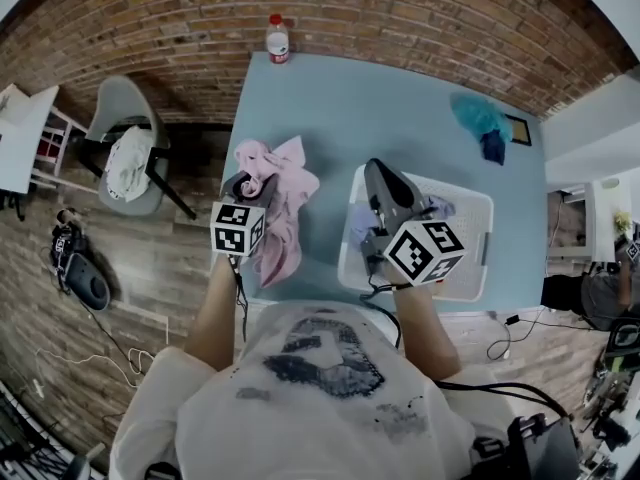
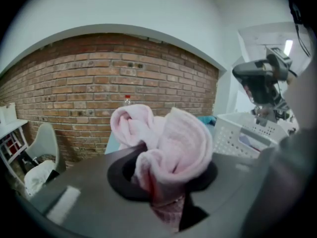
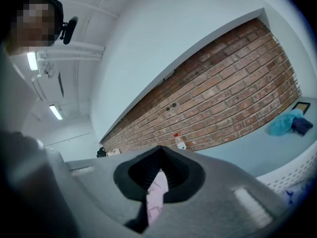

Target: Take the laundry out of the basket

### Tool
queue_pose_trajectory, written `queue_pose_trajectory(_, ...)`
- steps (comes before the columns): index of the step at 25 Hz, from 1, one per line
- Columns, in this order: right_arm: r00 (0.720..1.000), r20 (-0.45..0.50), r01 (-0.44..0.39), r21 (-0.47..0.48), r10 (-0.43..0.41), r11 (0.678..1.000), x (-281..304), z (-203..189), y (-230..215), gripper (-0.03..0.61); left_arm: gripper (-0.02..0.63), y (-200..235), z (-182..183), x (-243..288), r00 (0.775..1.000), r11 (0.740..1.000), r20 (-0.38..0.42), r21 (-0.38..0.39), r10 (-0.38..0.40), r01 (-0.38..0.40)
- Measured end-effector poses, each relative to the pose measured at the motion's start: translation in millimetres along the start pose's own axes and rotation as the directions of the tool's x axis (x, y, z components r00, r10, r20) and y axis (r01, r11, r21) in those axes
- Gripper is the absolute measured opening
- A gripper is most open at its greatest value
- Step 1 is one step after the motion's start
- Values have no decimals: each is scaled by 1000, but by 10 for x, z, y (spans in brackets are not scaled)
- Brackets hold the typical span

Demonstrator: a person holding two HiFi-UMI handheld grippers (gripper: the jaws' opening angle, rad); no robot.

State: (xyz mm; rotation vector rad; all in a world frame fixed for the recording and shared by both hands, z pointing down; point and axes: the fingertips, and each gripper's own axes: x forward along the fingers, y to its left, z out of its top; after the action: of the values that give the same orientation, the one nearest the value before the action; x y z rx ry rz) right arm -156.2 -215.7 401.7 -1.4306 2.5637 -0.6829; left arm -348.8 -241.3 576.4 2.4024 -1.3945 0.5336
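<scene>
A pink cloth lies bunched on the blue table, left of the white laundry basket. My left gripper is shut on it. In the left gripper view the pink cloth bulges up out of the left gripper and hides its tips. My right gripper hovers over the basket's left part with its jaws shut. In the right gripper view a pale pink sliver shows in the slit of the right gripper; I cannot tell whether it is pinched. Pale lavender laundry lies in the basket.
A plastic bottle stands at the table's far edge by the brick wall. A teal cloth and a dark blue one lie at the far right, next to a small frame. A grey chair holding white cloth stands left of the table.
</scene>
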Motion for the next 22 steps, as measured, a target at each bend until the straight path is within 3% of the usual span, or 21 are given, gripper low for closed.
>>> queue_pose_trajectory(12,995,-10,102,48,-102,994,9,-38,-463,-3,143,83,-289,621,995,999,-99,-43,-29,25)
queue_pose_trajectory(22,993,-34,114,63,-112,991,105,-157,-545,-3,167,109,-331,735,993,999,-117,-48,-15,10)
